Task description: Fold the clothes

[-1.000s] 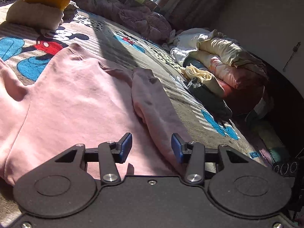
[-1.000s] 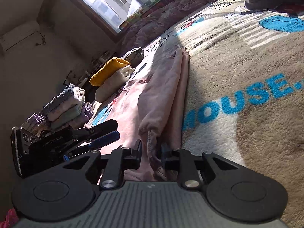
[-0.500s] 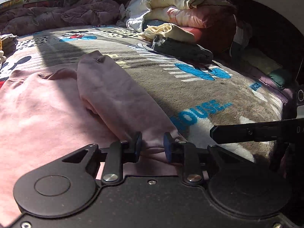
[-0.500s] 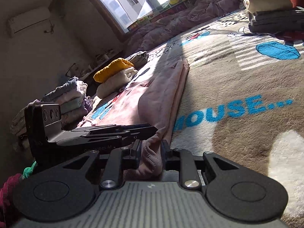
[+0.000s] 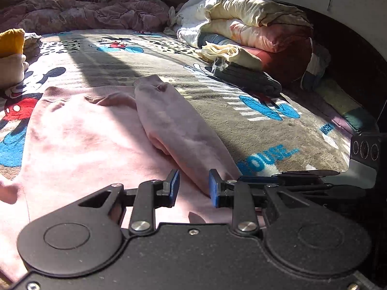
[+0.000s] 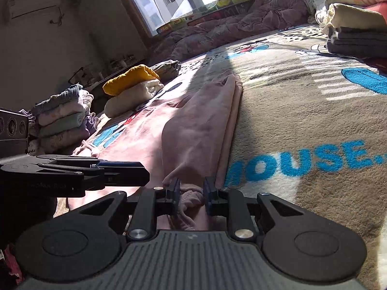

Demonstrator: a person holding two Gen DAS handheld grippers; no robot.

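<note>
A pink sweatshirt (image 5: 84, 140) lies flat on the cartoon-print blanket (image 5: 278, 133). Its sleeve (image 5: 174, 123) is folded back along the body's right side. My left gripper (image 5: 193, 187) hovers low over the sleeve's near end, open by a narrow gap, with the sleeve's edge against the right pad. In the right wrist view the same sleeve (image 6: 200, 125) runs away from me. My right gripper (image 6: 191, 193) is shut on its bunched cuff (image 6: 191, 199). The left gripper (image 6: 142, 172) sits just left of it, seen edge-on.
A yellow and cream folded stack (image 6: 130, 87) and a taller pile of folded clothes (image 6: 63, 118) sit at the left. Rolled bedding (image 5: 254, 24) and a dark folded item (image 5: 246, 79) lie at the right. A purple quilt (image 5: 84, 14) lines the far side under the window.
My left gripper swung right toward the sleeve's near end and narrowed its gap. The right gripper kept hold of the cuff and tilted to a flatter view.
</note>
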